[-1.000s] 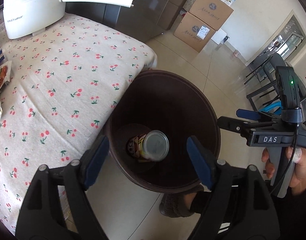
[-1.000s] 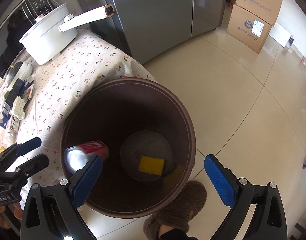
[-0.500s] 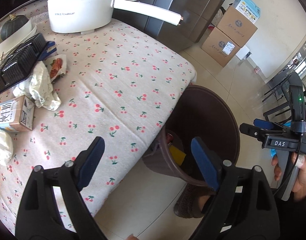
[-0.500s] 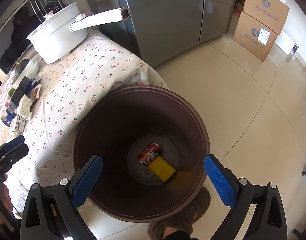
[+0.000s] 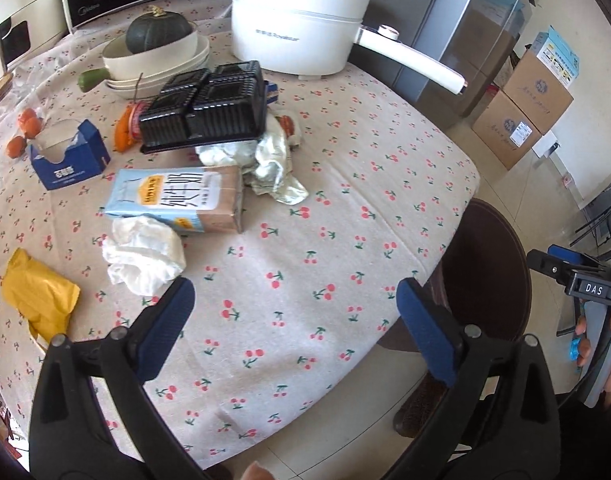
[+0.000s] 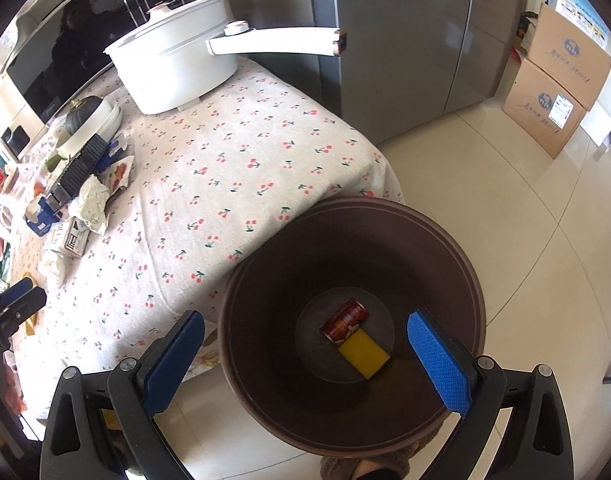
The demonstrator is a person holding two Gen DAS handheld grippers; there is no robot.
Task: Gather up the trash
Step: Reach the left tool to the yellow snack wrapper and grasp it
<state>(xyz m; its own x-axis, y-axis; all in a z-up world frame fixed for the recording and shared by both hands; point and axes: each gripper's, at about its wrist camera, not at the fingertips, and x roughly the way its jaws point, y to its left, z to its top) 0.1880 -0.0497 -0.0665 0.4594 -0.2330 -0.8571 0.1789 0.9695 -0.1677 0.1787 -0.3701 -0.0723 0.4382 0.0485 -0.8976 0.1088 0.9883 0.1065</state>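
- My left gripper (image 5: 293, 320) hangs over the near edge of the table (image 5: 345, 184), jaws spread wide with nothing between them.
- My right gripper (image 6: 305, 356) is above the brown trash bin (image 6: 457, 264), also spread wide and carrying nothing.
- The bin stands on the floor right against the table's corner; at its bottom lie a red can (image 6: 345, 319) and a yellow sponge (image 6: 364, 353), touching each other.
- The table wears a pale cloth printed with cherries, its edge draping down beside the bin.
- Trash on the cloth, seen from the left wrist: a crumpled white tissue (image 5: 143, 254) just ahead of my left fingers, a yellow wrapper (image 5: 39, 294) to its left, a light-blue milk carton (image 5: 177, 198) lying on its side touching the tissue, and a crumpled wrapper (image 5: 265, 160) beyond the carton.
- Farther back sit a black plastic tray (image 5: 205, 108), a blue tissue box (image 5: 67, 156), stacked bowls holding a dark green squash (image 5: 159, 34), and a white electric pot (image 5: 301, 30) with a long handle.
- The floor is glossy cream tile (image 6: 505, 184). A steel-grey refrigerator (image 6: 405, 40) stands behind the table, and two stacked cardboard boxes (image 6: 553, 92) sit by the wall to its right.
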